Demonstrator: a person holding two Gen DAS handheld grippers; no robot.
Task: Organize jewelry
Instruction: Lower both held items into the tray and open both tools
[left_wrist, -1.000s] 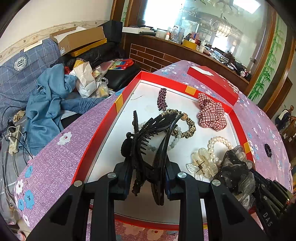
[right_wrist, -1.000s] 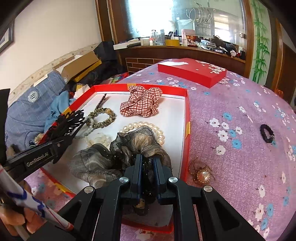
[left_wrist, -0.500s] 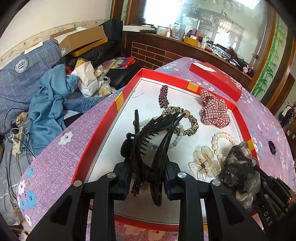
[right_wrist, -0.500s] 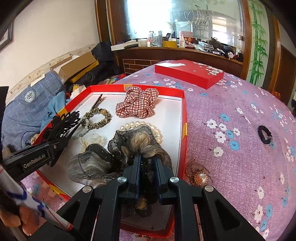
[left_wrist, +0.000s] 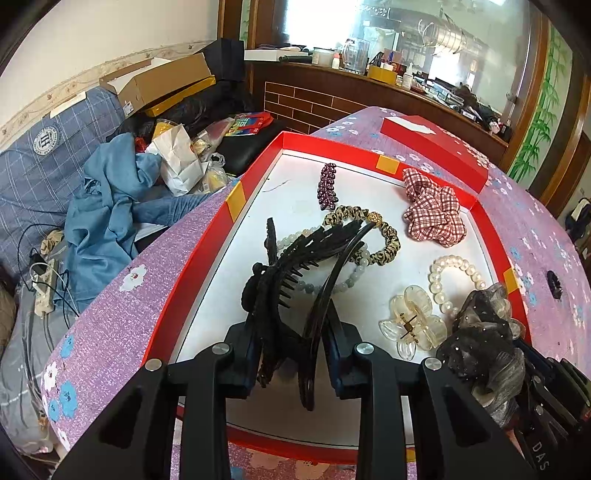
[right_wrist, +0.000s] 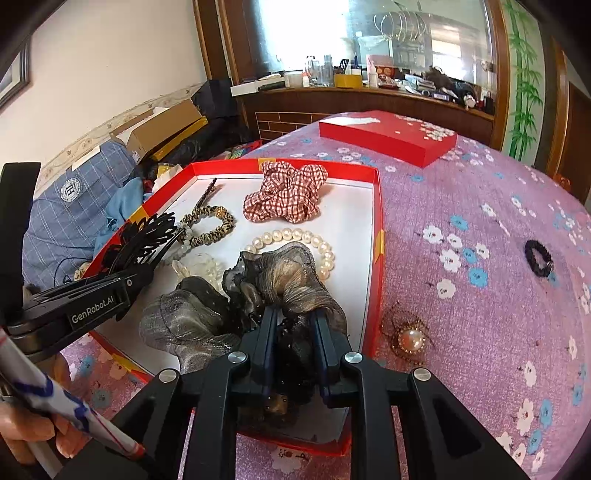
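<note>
A red tray (left_wrist: 192, 266) with a white floor lies on the purple flowered table. My left gripper (left_wrist: 291, 347) is shut on a black comb hair clip (left_wrist: 295, 266) held above the tray's near left; the clip shows in the right wrist view (right_wrist: 147, 236). My right gripper (right_wrist: 293, 332) is shut on a dark organza scrunchie (right_wrist: 266, 291) over the tray's near right, seen also in the left wrist view (left_wrist: 484, 332). In the tray lie a plaid scrunchie (left_wrist: 432, 212), a pearl bracelet (left_wrist: 454, 277), a clear claw clip (left_wrist: 412, 325), a leopard hair tie (left_wrist: 384, 236) and a purple clip (left_wrist: 327, 186).
A pearl brooch (right_wrist: 408, 338) and a black hair tie (right_wrist: 539, 258) lie on the tablecloth right of the tray. A closed red box (right_wrist: 388, 136) sits at the back. Clothes and cardboard boxes (left_wrist: 159, 81) are piled on the sofa left of the table.
Both grippers have pulled back and risen slightly with their items still held; the tray contents have not moved.
</note>
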